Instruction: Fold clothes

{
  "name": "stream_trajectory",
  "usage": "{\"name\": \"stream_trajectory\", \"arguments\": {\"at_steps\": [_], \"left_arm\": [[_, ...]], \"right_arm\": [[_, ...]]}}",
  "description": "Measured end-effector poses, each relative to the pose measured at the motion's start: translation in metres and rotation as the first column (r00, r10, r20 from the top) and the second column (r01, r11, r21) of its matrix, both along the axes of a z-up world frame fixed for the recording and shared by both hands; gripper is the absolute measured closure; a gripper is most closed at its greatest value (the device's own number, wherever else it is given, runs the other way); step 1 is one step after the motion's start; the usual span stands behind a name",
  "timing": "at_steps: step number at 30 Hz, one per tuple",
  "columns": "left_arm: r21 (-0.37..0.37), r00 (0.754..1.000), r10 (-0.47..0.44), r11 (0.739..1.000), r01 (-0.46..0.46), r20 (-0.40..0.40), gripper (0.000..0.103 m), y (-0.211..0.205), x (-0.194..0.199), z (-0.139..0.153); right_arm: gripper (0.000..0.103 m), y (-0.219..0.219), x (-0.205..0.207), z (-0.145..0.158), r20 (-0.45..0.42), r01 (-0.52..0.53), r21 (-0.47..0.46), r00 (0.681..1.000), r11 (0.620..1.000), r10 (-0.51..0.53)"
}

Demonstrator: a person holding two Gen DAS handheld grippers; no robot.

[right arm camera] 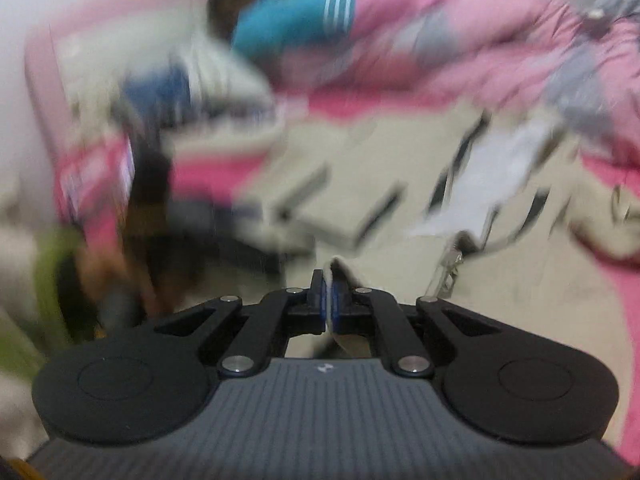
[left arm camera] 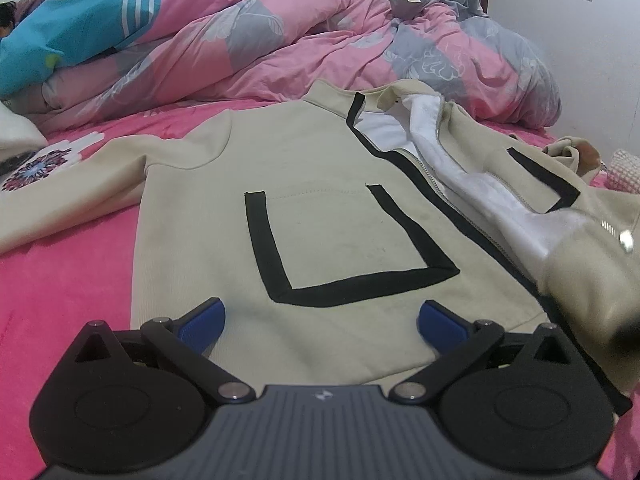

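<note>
1. The left gripper [left arm camera: 322, 322] sat nearest its camera, its blue-padded fingers [left arm camera: 202, 324] spread wide with nothing between them, poised just above the hem of a beige zip-up jacket [left arm camera: 320, 184].
2. The jacket lay front-up on a pink bedsheet [left arm camera: 68, 272], unzipped, its white lining [left arm camera: 460, 168] exposed along the open zipper [left arm camera: 430, 176]; black trim outlined a square pocket [left arm camera: 344, 236] on the nearer panel.
3. The jacket's right-hand panel was lifted and smeared by motion at the left-wrist frame's right edge; its far sleeve was bunched and hard to read, and the other sleeve [left arm camera: 60, 204] ran out of frame at the left.
4. In the right-wrist view, the right gripper [right arm camera: 329, 300] was pressed together, pinching a fold of the jacket's beige fabric [right arm camera: 338, 266] between its pads.
5. Nearly everything beyond that gripper was blurred: the jacket's body, the sheet and a jumble of dark and blue shapes at the left could not be told apart with confidence.
6. Behind the jacket, a crumpled pink-and-grey floral duvet [left arm camera: 280, 52] filled the back of the bed.
7. A blue garment with white stripes [left arm camera: 84, 20] lay on the duvet at the far left.
8. A white cloth with a flower-like print [left arm camera: 44, 162] rested beside the near sleeve, partly cut off.
</note>
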State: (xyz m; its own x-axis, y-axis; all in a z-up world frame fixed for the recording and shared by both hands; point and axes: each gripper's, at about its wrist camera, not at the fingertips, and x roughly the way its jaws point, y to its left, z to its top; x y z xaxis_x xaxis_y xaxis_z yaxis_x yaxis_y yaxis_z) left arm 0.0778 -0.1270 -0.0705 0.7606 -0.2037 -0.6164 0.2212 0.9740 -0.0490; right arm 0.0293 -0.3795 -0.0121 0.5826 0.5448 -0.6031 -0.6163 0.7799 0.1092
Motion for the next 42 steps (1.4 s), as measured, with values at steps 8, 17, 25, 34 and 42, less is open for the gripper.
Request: {"name": "stream_trajectory", "arguments": {"at_steps": [8, 17, 25, 34, 42], "left_arm": [[-0.007, 1.000, -0.001, 1.000, 0.001, 0.002, 0.000, 0.001, -0.001, 0.000], [-0.011, 1.000, -0.001, 1.000, 0.001, 0.004, 0.000, 0.002, 0.000, 0.000], [-0.018, 1.000, -0.002, 1.000, 0.002, 0.008, 0.000, 0.002, 0.000, 0.000], [-0.025, 1.000, -0.002, 1.000, 0.002, 0.010, 0.000, 0.003, -0.001, 0.000], [-0.034, 1.000, 0.000, 0.999, 0.001, 0.009, 0.000, 0.004, -0.002, 0.001]], "right_arm": [[0.088, 0.001, -0.034, -0.015, -0.076, 0.091, -0.056, 0.993, 0.994, -0.096], [0.076, -0.062, -0.049, -0.008, -0.166, 0.364, 0.284, 0.930, 0.887, -0.328], [0.076, -0.082, -0.020, -0.057, -0.386, 0.562, 0.350, 0.815, 0.749, -0.431], [0.097, -0.075, -0.026, -0.061, -0.374, 0.546, 0.458, 0.834, 0.702, -0.405], [0.098, 0.014, -0.073, 0.035, 0.403, 0.133, -0.060, 0.910, 0.989, -0.098]]}}
